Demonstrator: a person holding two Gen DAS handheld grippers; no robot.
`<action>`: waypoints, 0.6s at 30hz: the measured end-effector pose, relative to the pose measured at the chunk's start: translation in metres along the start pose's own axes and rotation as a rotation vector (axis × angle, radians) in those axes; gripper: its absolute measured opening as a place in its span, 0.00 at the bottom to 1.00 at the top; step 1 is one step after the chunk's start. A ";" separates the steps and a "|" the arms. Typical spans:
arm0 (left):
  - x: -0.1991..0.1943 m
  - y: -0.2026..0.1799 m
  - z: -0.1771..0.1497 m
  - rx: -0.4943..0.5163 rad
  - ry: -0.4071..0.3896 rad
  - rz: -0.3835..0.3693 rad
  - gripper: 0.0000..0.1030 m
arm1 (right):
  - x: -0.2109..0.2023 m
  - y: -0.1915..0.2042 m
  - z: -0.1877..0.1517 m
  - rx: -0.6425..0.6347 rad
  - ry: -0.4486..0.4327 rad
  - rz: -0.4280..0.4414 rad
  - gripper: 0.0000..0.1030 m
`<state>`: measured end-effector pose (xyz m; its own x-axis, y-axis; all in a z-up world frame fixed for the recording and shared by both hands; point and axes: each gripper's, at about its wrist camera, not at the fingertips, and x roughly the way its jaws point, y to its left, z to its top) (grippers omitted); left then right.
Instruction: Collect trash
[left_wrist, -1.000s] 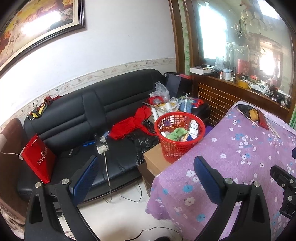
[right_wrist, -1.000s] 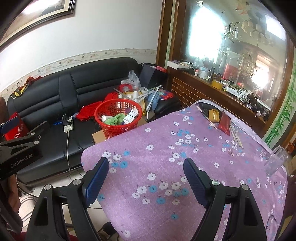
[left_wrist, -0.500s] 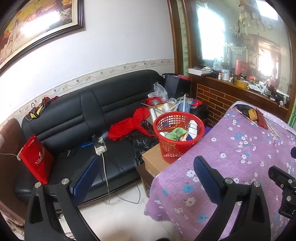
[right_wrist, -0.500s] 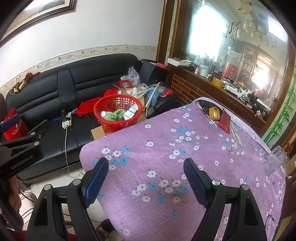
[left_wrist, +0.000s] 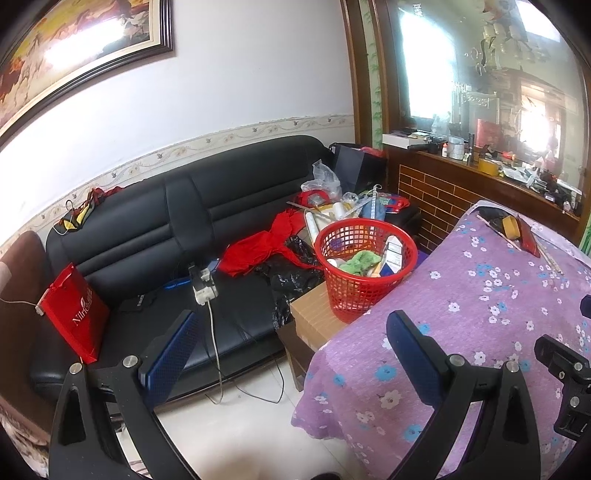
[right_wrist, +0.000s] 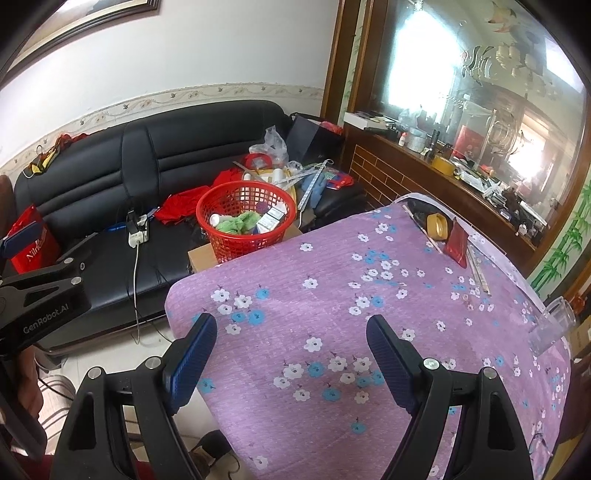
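Note:
A red mesh basket (left_wrist: 365, 266) (right_wrist: 246, 219) stands on a cardboard box beside the table, with a green cloth, small cartons and a white bottle inside. My left gripper (left_wrist: 291, 332) is open and empty, hovering over the floor gap between sofa and table corner. Above the purple flowered tablecloth (right_wrist: 369, 314) my right gripper (right_wrist: 291, 338) is open too, nothing between its blue pads. At the table's far end lie a yellow tape roll (right_wrist: 437, 226) and a red packet (right_wrist: 457, 243).
A black sofa (left_wrist: 155, 236) carries a red gift bag (left_wrist: 75, 314), a power strip with cable, red cloth, black plastic bags and a heap of clutter. A clear glass jug (right_wrist: 554, 325) stands at the table's right edge. A brick-faced counter (right_wrist: 424, 173) runs behind.
Both views have shifted only slightly; the basket sits a little further right in the right wrist view. Both grippers stay open and empty.

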<state>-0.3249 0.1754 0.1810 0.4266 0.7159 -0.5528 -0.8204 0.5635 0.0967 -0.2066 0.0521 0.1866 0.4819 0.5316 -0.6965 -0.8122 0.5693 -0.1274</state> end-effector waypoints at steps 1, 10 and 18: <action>0.000 0.000 0.000 0.000 0.000 -0.001 0.97 | 0.001 0.000 0.001 0.000 0.002 -0.001 0.84; 0.001 0.000 -0.001 -0.004 0.002 0.001 0.97 | 0.005 0.005 0.001 -0.008 0.010 0.000 0.84; 0.001 0.000 -0.001 -0.003 0.002 0.001 0.97 | 0.008 0.006 0.000 -0.010 0.015 0.000 0.84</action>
<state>-0.3250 0.1758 0.1800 0.4254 0.7156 -0.5540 -0.8219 0.5618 0.0946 -0.2079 0.0599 0.1808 0.4772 0.5218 -0.7071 -0.8153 0.5631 -0.1348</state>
